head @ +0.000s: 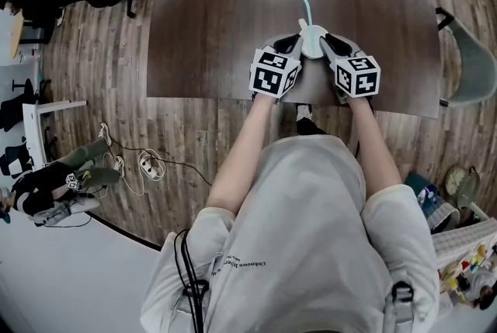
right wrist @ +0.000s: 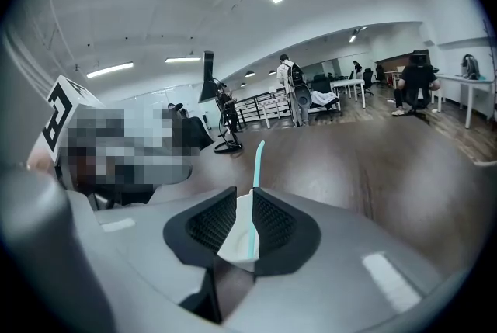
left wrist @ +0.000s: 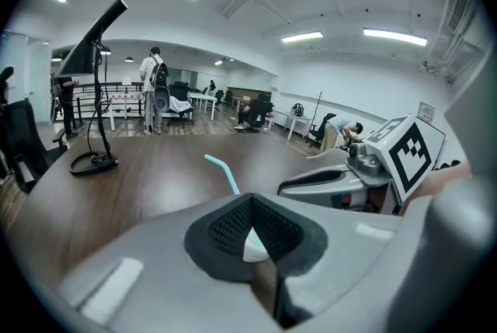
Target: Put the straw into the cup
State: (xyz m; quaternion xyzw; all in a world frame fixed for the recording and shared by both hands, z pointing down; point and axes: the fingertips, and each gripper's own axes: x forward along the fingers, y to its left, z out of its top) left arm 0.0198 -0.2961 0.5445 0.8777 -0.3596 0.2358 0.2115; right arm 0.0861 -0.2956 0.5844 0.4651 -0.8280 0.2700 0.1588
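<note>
My bare forearms [head: 242, 143] reach forward side by side from my body, elbows tucked in, so that both tools meet at one spot just past the near edge of the dark brown wooden table [head: 225, 36]. The marker cubes sit level with each other, and the two noses angle inward like a shallow V.

My left gripper [left wrist: 248, 203] is clenched: its ribbed black pads meet at the tips, with a sliver of the small white cup [left wrist: 253, 248] caught between them. I judge that this grip is there to brace the cup so it cannot tip or slide. My right gripper [right wrist: 244, 203] is closed on the opposite side, its pads pressing the cup's white wall. The teal bendy straw [right wrist: 257, 161] runs up through the gap alongside that wall. Whether the pads nip the straw as well as the cup, I cannot tell.

From above, the cup stands upright between the two noses, touching both, and the straw rises out of its mouth, leaning away from me with its bent tip pointing left. The straw looks to be already inside the cup, so I reckon the task is at its end and only letting go remains.

Farther across the table stands a black stand [left wrist: 93, 162] with a round base, well apart from the cup.
</note>
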